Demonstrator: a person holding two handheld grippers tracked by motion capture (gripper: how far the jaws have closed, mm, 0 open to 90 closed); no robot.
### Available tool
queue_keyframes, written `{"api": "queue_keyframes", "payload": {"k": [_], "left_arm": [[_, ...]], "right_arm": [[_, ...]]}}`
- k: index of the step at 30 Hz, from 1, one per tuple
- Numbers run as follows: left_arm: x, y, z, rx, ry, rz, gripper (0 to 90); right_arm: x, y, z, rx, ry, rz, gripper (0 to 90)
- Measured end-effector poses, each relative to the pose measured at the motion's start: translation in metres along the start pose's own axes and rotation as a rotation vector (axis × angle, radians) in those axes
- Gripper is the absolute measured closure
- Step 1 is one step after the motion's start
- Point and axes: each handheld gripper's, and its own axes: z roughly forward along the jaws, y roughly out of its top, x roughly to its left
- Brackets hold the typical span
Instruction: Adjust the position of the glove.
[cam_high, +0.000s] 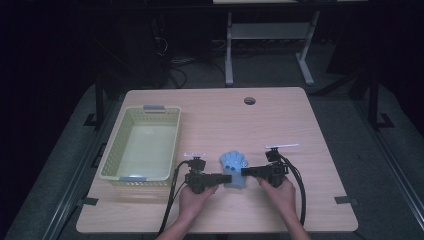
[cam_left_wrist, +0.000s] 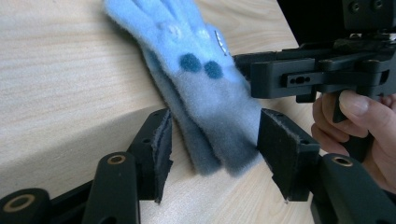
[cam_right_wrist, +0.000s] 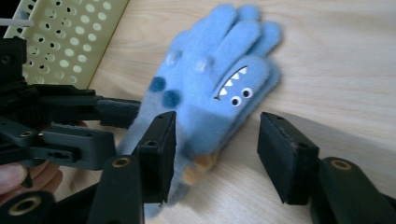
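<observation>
A wooden table (cam_high: 310, 140) carries a pale yellow perforated basket (cam_high: 116, 150) at its left. At the front lies a fuzzy blue monster glove (cam_high: 234, 165), between the left gripper (cam_left_wrist: 212, 140) and right gripper (cam_right_wrist: 215, 135), both spread wide around its cuff.

Basket (cam_high: 141, 144) — pale yellow, perforated, grey handle clips — rests on the wooden counter (cam_high: 280, 120), left of both tongs (cam_high: 227, 178). Round cable hole (cam_high: 249, 100) — far counter edge, beyond the tongs.

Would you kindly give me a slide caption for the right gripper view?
Right gripper open over the cuff of a blue monster glove on the table.
</observation>
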Motion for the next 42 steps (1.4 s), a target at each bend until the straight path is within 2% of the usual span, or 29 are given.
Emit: {"api": "queue_keyframes", "payload": {"k": [3, 7, 13, 17, 23, 29, 33, 39, 42], "left_arm": [[0.001, 0.0, 0.0, 0.005, -0.001, -0.007, 49.0], [0.003, 0.001, 0.002, 0.006, -0.009, -0.012, 50.8], [0.004, 0.003, 0.005, 0.022, -0.025, -0.021, 53.3], [0.003, 0.002, 0.006, 0.014, -0.023, -0.023, 53.2], [0.006, 0.003, 0.008, 0.011, -0.032, -0.031, 57.1], [0.009, 0.004, 0.011, 0.01, -0.056, -0.05, 60.7], [0.009, 0.006, 0.014, 0.015, -0.068, -0.055, 62.3], [0.015, 0.008, 0.017, 0.021, -0.108, -0.101, 66.8], [0.016, 0.009, 0.018, 0.02, -0.122, -0.103, 69.9]], "right_arm": [[0.003, 0.0, 0.003, 0.003, -0.002, -0.009, 52.3], [0.004, 0.0, 0.006, 0.005, -0.01, 0.008, 58.5], [0.004, -0.001, 0.008, -0.002, -0.002, 0.033, 62.9], [0.004, -0.002, 0.009, -0.009, -0.001, 0.041, 64.8], [0.005, -0.004, 0.014, -0.014, 0.035, 0.06, 66.5], [0.001, -0.005, 0.015, -0.021, 0.059, 0.08, 69.5], [0.002, -0.006, 0.015, -0.027, 0.05, 0.077, 72.1], [-0.001, -0.007, 0.014, -0.031, 0.062, 0.084, 74.4], [-0.003, -0.008, 0.014, -0.033, 0.069, 0.088, 75.1]]}}
